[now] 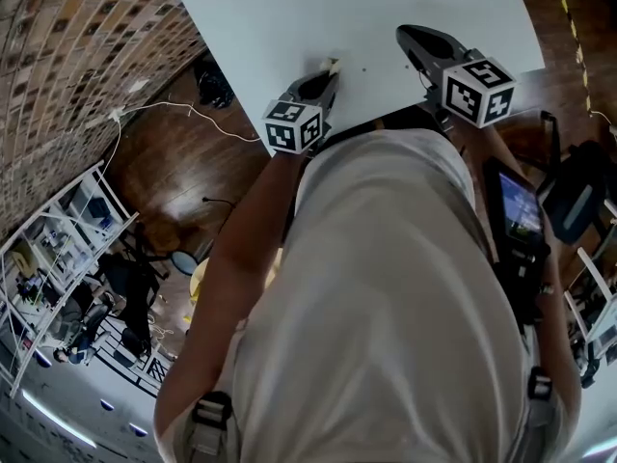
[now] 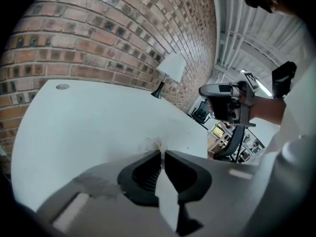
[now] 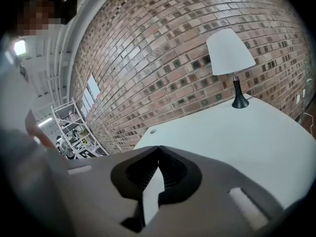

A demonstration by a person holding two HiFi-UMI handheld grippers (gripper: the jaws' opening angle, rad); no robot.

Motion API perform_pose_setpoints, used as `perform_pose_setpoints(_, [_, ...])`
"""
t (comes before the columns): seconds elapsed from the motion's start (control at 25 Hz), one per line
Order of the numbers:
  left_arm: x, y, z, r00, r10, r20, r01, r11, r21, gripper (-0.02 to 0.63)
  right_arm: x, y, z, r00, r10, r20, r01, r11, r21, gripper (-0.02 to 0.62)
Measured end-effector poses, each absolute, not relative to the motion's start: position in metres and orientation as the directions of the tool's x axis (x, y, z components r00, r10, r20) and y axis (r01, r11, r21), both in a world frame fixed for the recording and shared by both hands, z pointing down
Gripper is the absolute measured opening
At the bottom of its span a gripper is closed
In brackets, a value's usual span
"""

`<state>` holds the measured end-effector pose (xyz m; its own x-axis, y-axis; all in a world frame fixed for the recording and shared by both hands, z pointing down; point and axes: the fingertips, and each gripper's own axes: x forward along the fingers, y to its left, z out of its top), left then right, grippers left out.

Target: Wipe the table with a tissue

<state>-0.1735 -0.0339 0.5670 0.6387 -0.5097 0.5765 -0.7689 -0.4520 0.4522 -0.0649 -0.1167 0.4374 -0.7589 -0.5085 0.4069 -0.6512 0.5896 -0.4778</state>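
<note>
Where its jaws meet, left hand-held gripper (image 2: pixel 162 153) pinches tissue (image 2: pixel 152 144).

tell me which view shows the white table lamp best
The right gripper view: the white-shaded table lamp with a black base appears large and whole, shade to foot. The left gripper view shows it smaller and farther off; the head view misses it.

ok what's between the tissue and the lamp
Nothing, just bare table from the tissue in the left tongs to the lamp; the left gripper view shows it.
</note>
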Motion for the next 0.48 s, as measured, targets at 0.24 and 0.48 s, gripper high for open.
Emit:
perform_pose_setpoints(0.24, [-0.172,-0.021,0.571,0.661,-0.49,0.569,-0.749,-0.476,0.461,0.029,-0.072,-0.096,0.443,-0.733,-0.528,0.428,-0.68,0.562,-0.471,0.008])
perform_pose_setpoints(0.48, [-0.156,-0.011,0.579,0.638,-0.436,0.634,-0.734,-0.594,0.33,0.029,-0.051,-0.08,0.446,-0.7,-0.554,0.451,-0.714,0.532,-0.455,0.008])
